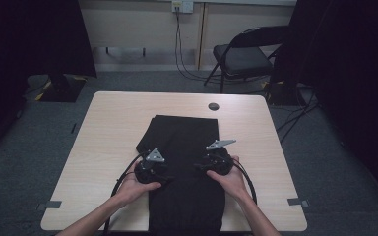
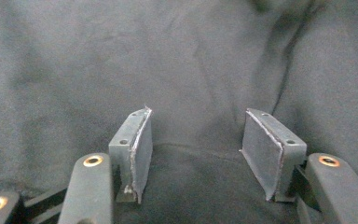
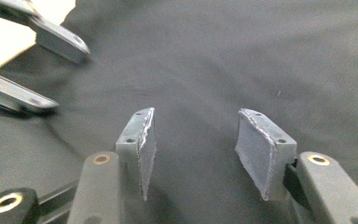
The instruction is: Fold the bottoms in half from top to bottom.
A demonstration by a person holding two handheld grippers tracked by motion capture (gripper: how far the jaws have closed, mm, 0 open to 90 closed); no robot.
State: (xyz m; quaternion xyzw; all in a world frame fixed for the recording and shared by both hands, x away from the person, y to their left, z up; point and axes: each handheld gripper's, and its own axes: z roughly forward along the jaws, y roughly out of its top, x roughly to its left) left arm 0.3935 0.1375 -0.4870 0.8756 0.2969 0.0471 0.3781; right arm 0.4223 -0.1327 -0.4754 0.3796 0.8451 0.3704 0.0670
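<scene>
Garment: one black folded cloth (image 1: 184, 167), centre to near edge of table (image 1: 108, 132).
Grippers: two, left gripper (image 2: 196, 149) and right gripper (image 3: 193, 149), both over cloth, jaws spread, nothing pinched.
Chairs: one (image 1: 243, 56), beyond table.

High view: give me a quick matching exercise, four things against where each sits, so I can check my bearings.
Things:
1. black garment
2. left gripper
3. right gripper
4. folding chair

Places:
A. on the floor beyond the table's far right corner
B. over the garment's right side, jaws apart
C. spread along the middle of the table
D. at the garment's left edge, jaws apart

Pairs: 1-C, 2-D, 3-B, 4-A
</scene>
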